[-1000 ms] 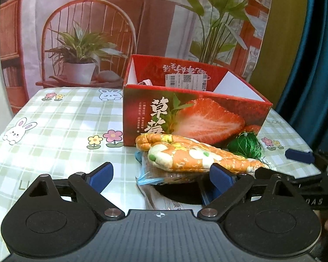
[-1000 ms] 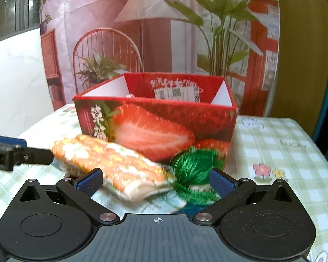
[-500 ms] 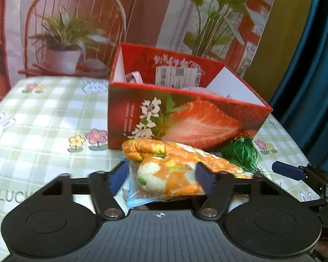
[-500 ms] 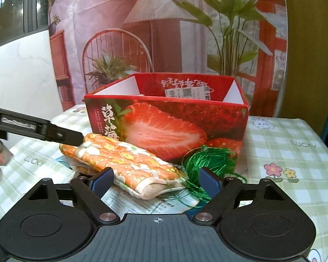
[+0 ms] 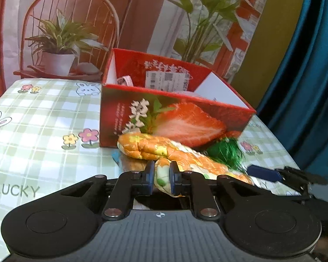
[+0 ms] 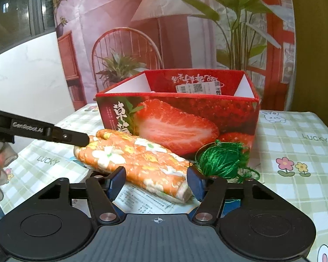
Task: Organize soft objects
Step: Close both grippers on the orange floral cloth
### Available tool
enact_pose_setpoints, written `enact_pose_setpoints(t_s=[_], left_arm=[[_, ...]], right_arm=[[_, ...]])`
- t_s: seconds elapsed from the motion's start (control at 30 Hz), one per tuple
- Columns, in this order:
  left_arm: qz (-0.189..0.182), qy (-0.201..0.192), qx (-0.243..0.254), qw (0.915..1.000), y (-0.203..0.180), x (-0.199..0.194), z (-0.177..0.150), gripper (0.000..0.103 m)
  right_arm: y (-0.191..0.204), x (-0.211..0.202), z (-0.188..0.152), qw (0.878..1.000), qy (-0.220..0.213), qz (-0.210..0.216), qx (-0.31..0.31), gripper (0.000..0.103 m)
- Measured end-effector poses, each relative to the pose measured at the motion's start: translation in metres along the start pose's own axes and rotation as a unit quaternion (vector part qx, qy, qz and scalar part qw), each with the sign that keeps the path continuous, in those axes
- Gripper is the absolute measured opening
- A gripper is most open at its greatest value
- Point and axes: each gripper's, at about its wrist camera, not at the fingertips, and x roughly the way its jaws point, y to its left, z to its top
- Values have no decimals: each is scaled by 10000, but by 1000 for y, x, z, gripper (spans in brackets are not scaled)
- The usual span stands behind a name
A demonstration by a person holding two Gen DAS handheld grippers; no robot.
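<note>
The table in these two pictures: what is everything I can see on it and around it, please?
Padded fabric mitt: one, orange with white flowers, lying before the box.
Cardboard strawberry box: one, red, open top, mid-table.
Bundle of thread: one, green, beside the mitt, against the box.
Printed paper sheet: one, white, under the mitt.
Checked tablecloth: one, pale green with flowers and rabbits, covering the table.
Backdrop print: one, pink, showing chair, lamp and plants, behind the table.
Curtain: one, blue, right side of the left view.
Left tongs: one, black with blue pads, pinching the mitt's end.
Right tongs: one, black, having just been closing, pads either side of the mitt.
</note>
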Motion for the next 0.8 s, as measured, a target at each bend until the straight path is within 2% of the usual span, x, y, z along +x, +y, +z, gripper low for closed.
enact_pose_setpoints(t_s=[0.37, 0.43, 0.53, 0.6, 0.7, 0.8], left_arm=[[-34, 308, -23, 9995, 0, 8, -20, 16], [-67, 332, -66, 9994, 3, 9, -19, 16], [-95, 266, -266, 9992, 11, 7, -12, 27], [28, 174, -359, 9992, 16, 8, -3, 42], [141, 93, -518, 9985, 27, 15, 13, 45], [123, 230, -707, 9972, 35, 33, 27, 46]], right_arm=[[-12, 6, -2, 9991, 108, -63, 417, 55], [-14, 12, -3, 9988, 194, -39, 440, 46], [-14, 15, -6, 9989, 218, 7, 413, 43], [-15, 16, -8, 9989, 220, 34, 422, 43], [-16, 16, -9, 9987, 217, 76, 465, 42], [-17, 16, -11, 9985, 205, 106, 489, 42]])
